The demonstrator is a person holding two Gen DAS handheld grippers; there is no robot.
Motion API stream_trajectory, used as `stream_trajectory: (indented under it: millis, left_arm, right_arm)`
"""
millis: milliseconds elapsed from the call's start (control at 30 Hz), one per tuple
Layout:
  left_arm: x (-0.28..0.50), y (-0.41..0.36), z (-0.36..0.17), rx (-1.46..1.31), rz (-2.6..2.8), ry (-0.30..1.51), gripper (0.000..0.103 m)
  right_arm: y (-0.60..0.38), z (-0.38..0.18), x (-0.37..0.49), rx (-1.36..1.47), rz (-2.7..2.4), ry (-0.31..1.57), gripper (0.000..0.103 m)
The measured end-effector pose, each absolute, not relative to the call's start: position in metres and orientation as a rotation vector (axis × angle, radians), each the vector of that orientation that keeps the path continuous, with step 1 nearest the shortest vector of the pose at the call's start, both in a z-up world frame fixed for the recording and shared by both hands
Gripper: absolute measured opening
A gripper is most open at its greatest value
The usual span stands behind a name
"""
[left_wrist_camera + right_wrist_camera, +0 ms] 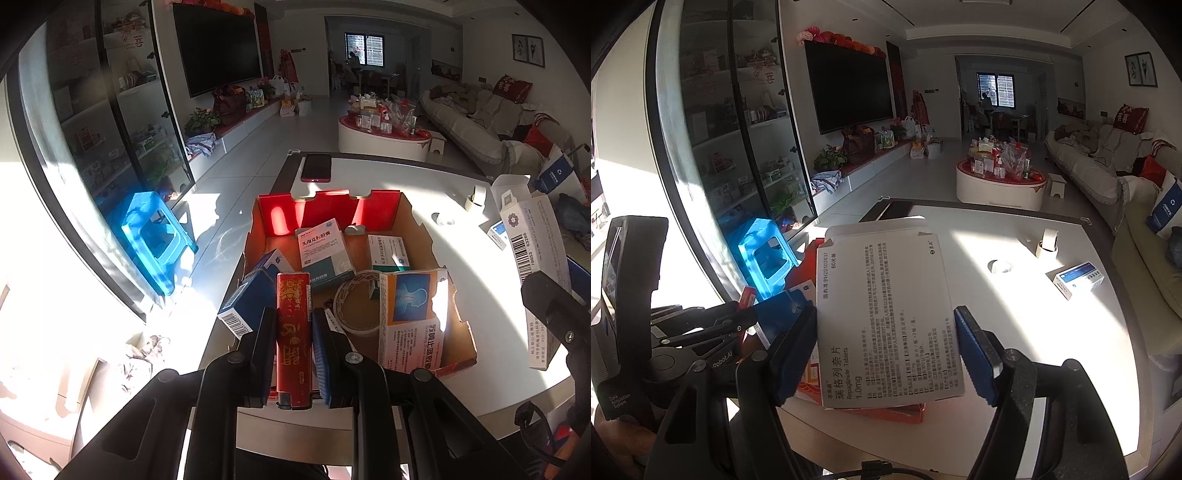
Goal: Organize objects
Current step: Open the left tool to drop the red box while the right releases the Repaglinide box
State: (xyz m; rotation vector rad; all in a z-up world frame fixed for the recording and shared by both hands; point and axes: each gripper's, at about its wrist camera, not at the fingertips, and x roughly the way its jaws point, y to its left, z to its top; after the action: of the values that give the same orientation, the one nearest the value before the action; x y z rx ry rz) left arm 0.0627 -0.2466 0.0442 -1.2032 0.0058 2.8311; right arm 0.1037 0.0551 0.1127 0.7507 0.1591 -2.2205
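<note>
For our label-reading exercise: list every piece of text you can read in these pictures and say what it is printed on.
"Repaglinide Tablets", "1.0mg": white box held by the right gripper.
"Data Acquisition System": left gripper's casing.
"头孢克肟胶囊": grey-white box in the cardboard tray.
Fine print, barcode digits and the red box: unreadable.

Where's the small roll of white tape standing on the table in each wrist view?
Left wrist view: the white tape roll stands at the far right of the table, beyond the cardboard box.
Right wrist view: the same roll stands right of centre, just behind the small blue-and-white box.
Shared landmark: the blue plastic stool on the floor, left of the table.
</note>
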Motion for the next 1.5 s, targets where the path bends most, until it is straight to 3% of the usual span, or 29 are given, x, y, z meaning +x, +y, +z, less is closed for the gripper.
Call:
stream_trajectory:
  millis: [233, 500, 967, 1500]
  left_arm:
    - [0.032, -0.264, 0.058, -1.198, 2.828, -0.077, 0.02]
    - [0.028, -0.293, 0.03, -1.327, 2.833, -0.099, 0.02]
    - [-0.036, -0.245, 0.031, -1.298, 2.719, -0.009, 0.02]
    - [-0.068, -0.248, 0.013, -1.366, 2.711, -0.025, 0.02]
  right_arm:
    - [0.033, 0.121, 0.083, 0.747, -2.217, 0.165, 0.073]
    - [0.039, 0.101, 0.068, 0.867, -2.204, 0.143, 0.073]
    - [-0.028, 0.095, 0.033, 0.881, -2.148, 0.215, 0.073]
    - [-0.065, 0.06, -0.008, 0.995, -2.12, 0.254, 0.073]
